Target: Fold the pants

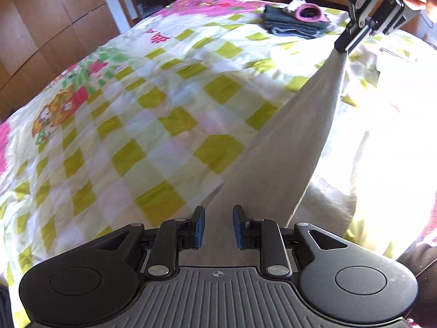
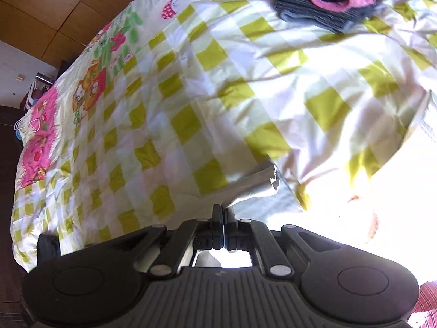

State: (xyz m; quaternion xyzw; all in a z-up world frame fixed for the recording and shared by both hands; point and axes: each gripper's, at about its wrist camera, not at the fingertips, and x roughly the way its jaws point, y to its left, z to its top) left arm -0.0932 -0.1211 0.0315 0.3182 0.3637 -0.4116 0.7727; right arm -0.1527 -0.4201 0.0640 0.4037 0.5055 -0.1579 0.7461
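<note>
You are working over a wide bed (image 1: 153,101) covered in a rumpled white quilt printed with lime-green checks, pink flowers and cartoon animals. It fills both views, with wooden wardrobe doors (image 1: 41,38) behind it.

The pale beige cloth pants (image 1: 286,142) are not lying flat. In the left wrist view they hang as one long taut band, running from just in front of your left gripper up to your right gripper, raised off the quilt. No fold in them shows yet, and how the rest of the garment lies is lost in sun glare at the right side.

At the far end of the bed sits a stack of dark grey folded clothes (image 1: 295,26) with a pink-rimmed knitted item (image 1: 308,11) on top, well apart from the pants. Judging by that, some garments look finished, while this pair seems at an early stage: lifted and stretched, with laying out, folding and stacking all left to do.

Your right gripper (image 1: 342,47) has its jaws pressed together on a bunched end of the pants, seen as a crumpled edge (image 2: 259,183) in the right wrist view.

Your left gripper (image 1: 218,227) shows blue pads (image 1: 200,225) standing apart with beige cloth between them; whether they press on it you cannot tell.
</note>
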